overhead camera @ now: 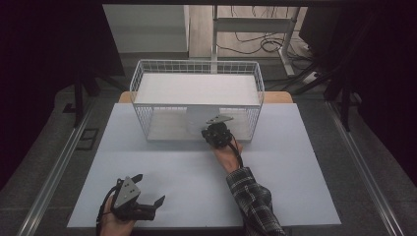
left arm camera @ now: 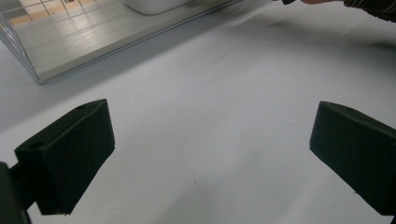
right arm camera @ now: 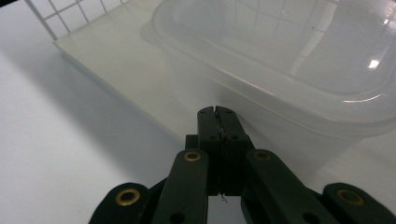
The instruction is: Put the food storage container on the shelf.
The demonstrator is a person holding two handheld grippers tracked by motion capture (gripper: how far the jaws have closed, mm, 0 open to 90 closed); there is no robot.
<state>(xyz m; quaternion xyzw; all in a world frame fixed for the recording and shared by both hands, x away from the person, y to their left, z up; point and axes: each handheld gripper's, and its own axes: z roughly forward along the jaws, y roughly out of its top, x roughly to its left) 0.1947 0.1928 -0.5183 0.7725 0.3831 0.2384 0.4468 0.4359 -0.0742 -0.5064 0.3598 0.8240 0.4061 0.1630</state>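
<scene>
A white wire rack (overhead camera: 196, 66) with a flat top board stands at the back of the table. On its bottom board (right arm camera: 116, 51) sits a translucent plastic container (right arm camera: 289, 60) with a lid, also seen as the container (overhead camera: 194, 123) under the top board. My right gripper (right arm camera: 217, 112) is shut with nothing between its jaws, and its tips lie close to the container's side wall. From above, the right gripper (overhead camera: 211, 130) is at the rack's front opening. My left gripper (overhead camera: 150, 188) rests near the front left, and the left gripper (left arm camera: 210, 149) stands wide open over bare table.
The white table top (overhead camera: 275, 187) spreads in front of the rack. A wooden edge (overhead camera: 280, 97) shows behind the rack. Metal rails (overhead camera: 59, 162) run along both sides of the table, and cables (overhead camera: 255, 46) lie on the floor beyond.
</scene>
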